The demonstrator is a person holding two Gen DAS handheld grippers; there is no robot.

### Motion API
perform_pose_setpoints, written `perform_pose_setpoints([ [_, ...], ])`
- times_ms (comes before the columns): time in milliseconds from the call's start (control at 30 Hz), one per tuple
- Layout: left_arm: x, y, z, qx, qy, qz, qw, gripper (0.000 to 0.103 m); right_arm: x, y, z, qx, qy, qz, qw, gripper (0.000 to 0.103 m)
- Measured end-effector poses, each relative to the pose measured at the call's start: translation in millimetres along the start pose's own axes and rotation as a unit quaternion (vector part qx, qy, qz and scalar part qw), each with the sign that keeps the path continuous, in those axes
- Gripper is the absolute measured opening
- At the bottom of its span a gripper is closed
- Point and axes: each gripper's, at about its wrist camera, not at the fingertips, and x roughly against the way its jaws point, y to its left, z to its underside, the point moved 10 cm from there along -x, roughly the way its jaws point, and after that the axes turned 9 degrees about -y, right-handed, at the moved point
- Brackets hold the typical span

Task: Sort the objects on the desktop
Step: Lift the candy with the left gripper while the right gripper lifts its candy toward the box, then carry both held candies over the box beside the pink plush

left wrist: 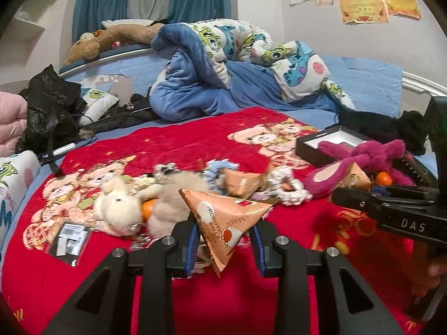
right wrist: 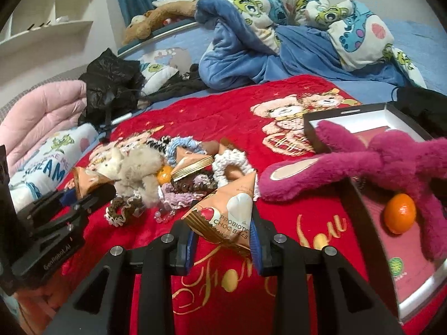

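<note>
Snack packet (left wrist: 226, 217), peach, pyramid-shaped, printed "Probiotic Choc Balls": sat between the jaws of the left gripper (left wrist: 225, 247), its lower corner hanging past the blue pads (left wrist: 191, 247); the left-hand pad touched the foil, the right-hand one showed a gap, so the grip read as closing on the packet, not firmly pinched. Second packet (right wrist: 229, 217), same kind: stood between the jaws of the right gripper (right wrist: 223, 247), base corner down among the pads, apparently held, tip leaning up and right. Step judged in hand: lifting a packet in each gripper to carry it to a sorting place. Advice for doing it well: squeeze on the flat faces, not on the crimped seam; press lightly, since the foil is puffed and would crush or slip sideways; raise straight up before moving across, to clear the heap. Third packet (right wrist: 192, 162) lay behind, among the crocheted hair ties (right wrist: 229, 164). Cream plush rabbit (left wrist: 117, 206) lay just left of the left-hand packet, an orange (left wrist: 148, 208) tucked against it. Magenta plush toy (right wrist: 377, 162) sprawled over the rim of a shallow box (right wrist: 349, 114) to the right; a second orange (right wrist: 399, 213) rested inside. All on a red bear-print blanket (left wrist: 181, 139) spread over the bed; rumpled blue quilt (left wrist: 212, 64) behind.
</note>
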Motion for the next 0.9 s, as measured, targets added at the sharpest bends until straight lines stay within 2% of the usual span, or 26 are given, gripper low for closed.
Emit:
perform_pose_setpoints([
  [333,-1.0,-68.4,-16.4,-0.008,-0.002,0.049,0.9988,0.034,33.2,-24.8,-13.3,-0.009,-0.022,0.014,1.0,0.03],
  [600,-0.2,-123.1,-25.4,-0.02,-0.003,0.082,0.9964,0.034,62.4,-70.5,-13.9,-0.018,-0.03,0.045,0.998,0.03],
  [900,-3.7,-195.2,-27.3,-0.021,0.002,0.131,0.9911,0.033,116.2,-136.2,-13.6,-0.039,-0.053,0.081,0.995,0.031],
])
